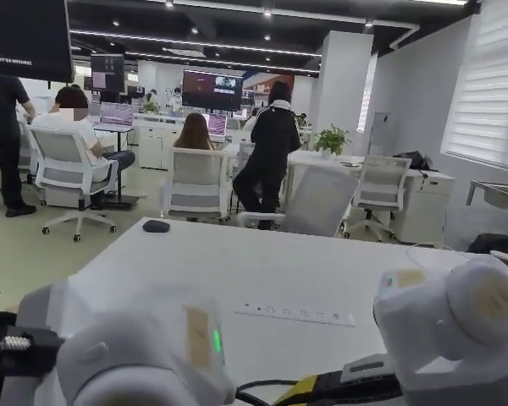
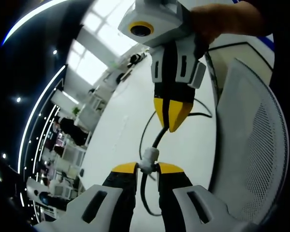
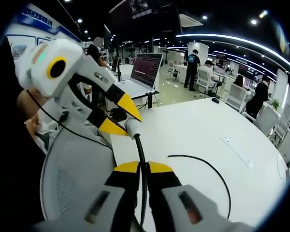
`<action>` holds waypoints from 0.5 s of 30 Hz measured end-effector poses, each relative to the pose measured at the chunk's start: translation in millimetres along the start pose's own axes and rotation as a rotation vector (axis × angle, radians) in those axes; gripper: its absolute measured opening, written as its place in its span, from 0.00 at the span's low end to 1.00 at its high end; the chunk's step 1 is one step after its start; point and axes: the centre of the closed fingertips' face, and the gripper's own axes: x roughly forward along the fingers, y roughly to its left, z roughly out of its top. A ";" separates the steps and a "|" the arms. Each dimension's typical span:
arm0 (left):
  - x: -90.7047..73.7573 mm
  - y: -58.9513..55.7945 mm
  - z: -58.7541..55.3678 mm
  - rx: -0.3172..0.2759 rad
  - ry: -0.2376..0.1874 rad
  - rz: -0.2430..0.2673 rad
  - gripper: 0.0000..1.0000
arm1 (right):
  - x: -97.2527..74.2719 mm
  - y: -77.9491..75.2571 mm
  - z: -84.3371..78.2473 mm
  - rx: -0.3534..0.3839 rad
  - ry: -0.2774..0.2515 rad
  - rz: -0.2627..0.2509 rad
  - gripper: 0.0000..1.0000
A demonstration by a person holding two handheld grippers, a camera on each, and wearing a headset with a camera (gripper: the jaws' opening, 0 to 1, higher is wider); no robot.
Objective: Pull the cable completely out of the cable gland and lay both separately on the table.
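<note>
Holding the cable gland (image 2: 149, 157) and the black cable (image 3: 139, 150) off the white surface (image 3: 198, 130), one gripper on each.
The left gripper (image 2: 148, 167) has its jaws pinching the small white gland between their yellow tips. The right gripper (image 3: 143, 167) has its jaws pressed together on the cable, near the gland. The cable runs straight from gland to jaws, and its loose length lies curved on the surface. A grey mesh chair (image 3: 72, 179) back stands just beside both grippers.
</note>
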 end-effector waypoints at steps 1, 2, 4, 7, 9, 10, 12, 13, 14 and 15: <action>-0.8 0.8 -0.3 -0.002 0.000 0.003 0.17 | -0.9 -2.1 -3.4 0.002 0.006 -0.009 0.04; -1.3 1.7 -0.7 -0.003 0.001 0.007 0.17 | -1.9 -3.4 -6.0 0.006 0.010 -0.014 0.04; -2.2 3.2 -1.3 -0.006 0.002 0.011 0.17 | -3.4 -5.6 -10.6 0.014 0.013 -0.023 0.04; -4.2 5.5 -2.7 -0.013 0.004 0.021 0.17 | -6.8 -10.4 -22.7 0.030 0.032 -0.047 0.04; -5.1 6.1 -3.2 -0.014 0.004 0.023 0.17 | -8.3 -11.8 -28.7 0.036 0.040 -0.054 0.04; -5.7 6.5 -3.5 -0.016 0.004 0.025 0.17 | -9.9 -12.8 -33.6 0.045 0.048 -0.061 0.04; -6.8 6.6 -4.6 -0.018 0.006 0.026 0.17 | -11.9 -13.8 -42.3 0.054 0.062 -0.069 0.04; -7.3 6.8 -4.9 -0.018 0.006 0.027 0.17 | -12.6 -14.8 -46.0 0.060 0.069 -0.075 0.04; -8.0 7.1 -5.4 -0.020 0.007 0.028 0.17 | -13.6 -14.8 -51.5 0.063 0.080 -0.078 0.04; -8.5 7.4 -5.6 -0.020 0.008 0.030 0.17 | -14.0 -15.1 -55.1 0.065 0.088 -0.080 0.04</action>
